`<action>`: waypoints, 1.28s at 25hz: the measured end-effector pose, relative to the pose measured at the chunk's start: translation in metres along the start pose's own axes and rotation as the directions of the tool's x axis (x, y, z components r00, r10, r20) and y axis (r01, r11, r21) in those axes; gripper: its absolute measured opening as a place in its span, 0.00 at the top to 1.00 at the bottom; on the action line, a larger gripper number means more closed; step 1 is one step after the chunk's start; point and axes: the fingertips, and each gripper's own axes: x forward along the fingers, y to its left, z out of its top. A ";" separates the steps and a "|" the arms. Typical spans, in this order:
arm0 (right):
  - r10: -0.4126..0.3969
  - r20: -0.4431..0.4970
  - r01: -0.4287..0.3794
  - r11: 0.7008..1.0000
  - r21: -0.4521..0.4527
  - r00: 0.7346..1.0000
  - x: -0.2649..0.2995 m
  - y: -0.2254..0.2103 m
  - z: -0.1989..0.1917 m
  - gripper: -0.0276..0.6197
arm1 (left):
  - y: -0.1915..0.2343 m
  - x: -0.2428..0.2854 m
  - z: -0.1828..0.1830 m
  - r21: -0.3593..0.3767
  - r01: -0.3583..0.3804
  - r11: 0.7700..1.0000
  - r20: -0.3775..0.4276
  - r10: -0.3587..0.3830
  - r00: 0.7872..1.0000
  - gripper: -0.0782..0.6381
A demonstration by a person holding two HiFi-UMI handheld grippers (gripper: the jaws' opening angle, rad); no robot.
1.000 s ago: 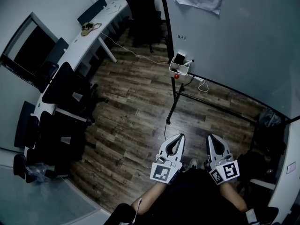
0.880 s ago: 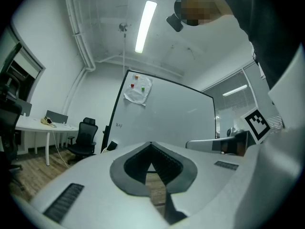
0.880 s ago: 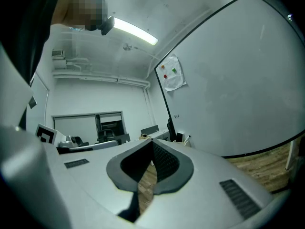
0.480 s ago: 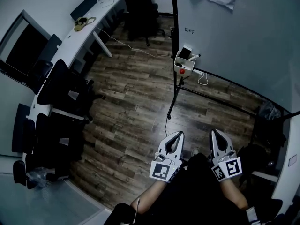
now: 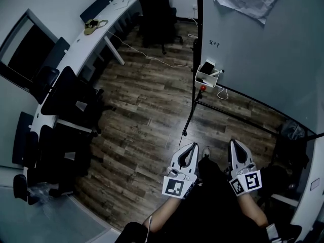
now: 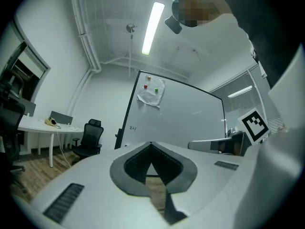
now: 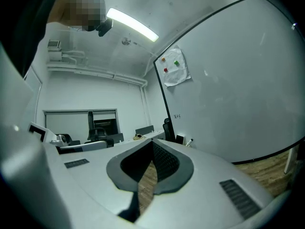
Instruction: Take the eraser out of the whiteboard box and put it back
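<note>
The white whiteboard box (image 5: 207,76) hangs at the lower left edge of the whiteboard (image 5: 263,49). In it stand a pale block with a dark side, probably the eraser (image 5: 207,67), and a marker. Both grippers are held low and level in front of the person, far short of the box. My left gripper (image 5: 194,145) has its tips together and holds nothing. The right gripper (image 5: 234,142) is also shut and empty. In the right gripper view the box (image 7: 184,140) shows small, just past the jaw tips (image 7: 153,141). In the left gripper view the jaws (image 6: 151,144) point at the board (image 6: 181,118).
The board's black stand leg (image 5: 190,110) slants down to the wooden floor ahead of me. A white cable (image 5: 220,92) lies by its base. A long white desk (image 5: 96,39) and black office chairs (image 5: 154,9) stand at the far left. More black chairs (image 5: 71,100) crowd the left side.
The person has walked towards the whiteboard, so the box now sits lower and further right in the head view. Both grippers have stayed shut and side by side.
</note>
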 end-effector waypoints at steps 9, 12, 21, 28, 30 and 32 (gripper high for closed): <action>0.044 0.004 -0.045 0.999 0.028 0.999 0.077 -0.038 0.009 0.95 | 0.027 0.078 0.008 0.037 -0.011 0.999 0.010 0.011 1.000 0.88; 0.059 -0.004 -0.059 0.997 0.040 0.998 0.100 -0.054 0.012 0.95 | 0.033 0.106 0.006 0.041 -0.019 0.999 -0.011 0.020 1.000 0.88; 0.099 -0.025 -0.097 0.994 0.044 0.995 0.152 -0.088 0.022 0.95 | 0.042 0.164 0.016 0.060 -0.048 0.997 -0.005 0.049 0.999 0.88; 0.076 -0.030 -0.074 0.996 0.046 0.997 0.175 -0.096 0.026 0.95 | 0.049 0.178 0.021 0.068 -0.046 0.997 0.002 0.046 0.999 0.88; 0.066 -0.030 -0.065 0.997 0.045 0.997 0.178 -0.098 0.022 0.95 | 0.051 0.180 0.015 0.061 -0.041 0.997 -0.012 0.041 0.999 0.88; 0.053 -0.033 -0.052 0.998 0.043 0.998 0.184 -0.099 0.019 0.95 | 0.056 0.184 0.013 0.051 -0.026 0.998 -0.009 0.027 1.000 0.88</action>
